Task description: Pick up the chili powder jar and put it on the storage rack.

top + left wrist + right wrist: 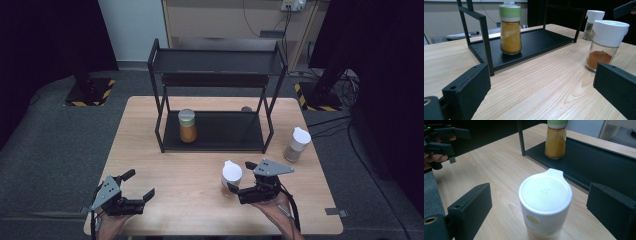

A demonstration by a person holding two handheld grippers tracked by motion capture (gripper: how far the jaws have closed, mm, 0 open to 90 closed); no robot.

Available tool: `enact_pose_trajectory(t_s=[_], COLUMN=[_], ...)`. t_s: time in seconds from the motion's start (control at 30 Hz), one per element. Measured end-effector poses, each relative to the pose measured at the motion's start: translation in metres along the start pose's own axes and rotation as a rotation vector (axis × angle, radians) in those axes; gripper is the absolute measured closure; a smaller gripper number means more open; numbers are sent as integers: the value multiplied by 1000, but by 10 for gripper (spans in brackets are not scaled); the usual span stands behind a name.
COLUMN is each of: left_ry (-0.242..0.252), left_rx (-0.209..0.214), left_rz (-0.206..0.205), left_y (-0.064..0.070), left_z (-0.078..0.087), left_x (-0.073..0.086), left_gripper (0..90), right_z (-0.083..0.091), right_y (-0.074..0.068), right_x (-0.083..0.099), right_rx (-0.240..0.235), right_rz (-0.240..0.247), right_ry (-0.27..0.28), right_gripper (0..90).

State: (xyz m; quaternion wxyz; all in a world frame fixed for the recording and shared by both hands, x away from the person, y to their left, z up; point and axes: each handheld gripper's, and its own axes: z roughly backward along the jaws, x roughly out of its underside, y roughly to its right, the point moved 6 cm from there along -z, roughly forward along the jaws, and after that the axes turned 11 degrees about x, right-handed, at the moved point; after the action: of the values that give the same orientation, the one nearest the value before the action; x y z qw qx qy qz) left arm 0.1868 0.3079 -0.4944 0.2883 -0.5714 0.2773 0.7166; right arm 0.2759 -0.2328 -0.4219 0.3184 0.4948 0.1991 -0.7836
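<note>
Right gripper view shows the white-capped spice jar at lower centre between the spread jaws of the right gripper, probably light, slick glass best gripped below the cap.

A black two-tier metal rack stands at the far side of the light wooden table. On its lower shelf, toward the left, sits an upright jar of yellow powder with a green lid. A white-capped jar of pale contents stands on the table just right of the rack
</note>
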Motion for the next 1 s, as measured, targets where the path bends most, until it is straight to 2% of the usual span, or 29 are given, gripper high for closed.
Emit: enact_pose_trajectory(t_s=[0.33,0.43,0.63,0.77,0.9,1.0], left_ry=[-1,-1,0,1,1,1], left_rx=[3,4,5,5,5,6], left_rz=[-2,-3,-3,-3,-2,-1], left_y=[0,0,0,0,0,0], left_z=[0,0,0,0,0,0], left_x=[0,0,0,0,0,0], left_gripper=[4,4,5,5,5,5], right_z=[-24,-30,-39,-42,-40,-38], right_y=[-4,-8,-11,-11,-14,-18], right_x=[4,5,9,12,16,17], right_rx=[19,42,61,66,77,93], right_rz=[-21,-2,-6,-10,7,28], right_ry=[-32,-41,-57,-68,-38,-24], right_gripper=[78,90,121,170,289,303])
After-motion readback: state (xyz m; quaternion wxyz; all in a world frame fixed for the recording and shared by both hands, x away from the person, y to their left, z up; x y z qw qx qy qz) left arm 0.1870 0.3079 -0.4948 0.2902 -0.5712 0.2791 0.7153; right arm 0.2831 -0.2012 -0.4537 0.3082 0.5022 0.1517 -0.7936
